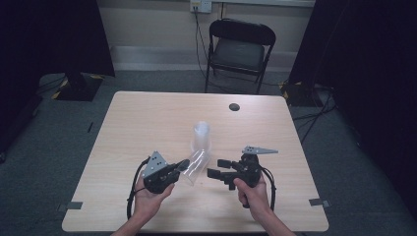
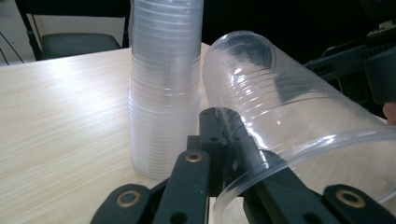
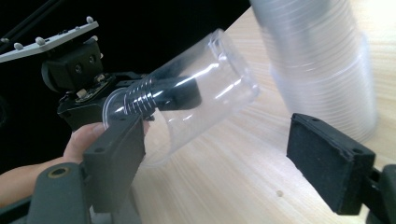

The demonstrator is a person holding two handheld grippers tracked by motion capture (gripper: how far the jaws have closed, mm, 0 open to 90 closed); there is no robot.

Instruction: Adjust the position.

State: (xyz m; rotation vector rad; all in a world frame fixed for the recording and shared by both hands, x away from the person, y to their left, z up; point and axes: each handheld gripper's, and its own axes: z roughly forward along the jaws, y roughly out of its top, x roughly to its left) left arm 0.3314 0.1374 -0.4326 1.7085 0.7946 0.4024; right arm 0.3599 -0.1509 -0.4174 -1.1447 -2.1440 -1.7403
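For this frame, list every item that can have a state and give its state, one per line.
Single clear cup: lifted, tilted on its side, rim pinched by the left gripper.
Cup stack: upright on the table, nested, rims down.
Left gripper: shut on the single cup's rim, one of its fingers inside the cup.
Right gripper: open, holding nothing, beside the cup.
Folding chair: unfolded, vacant, behind the table.

We see our left claw [image 2: 224, 140] pinched on the rim wall of a clear plastic cup [image 2: 289, 116], one jaw inside, the cup tilted with its base away from us. Just beside it a tall stack of cups [image 2: 161, 93] stands upright on the pale bench [image 2: 60, 121].
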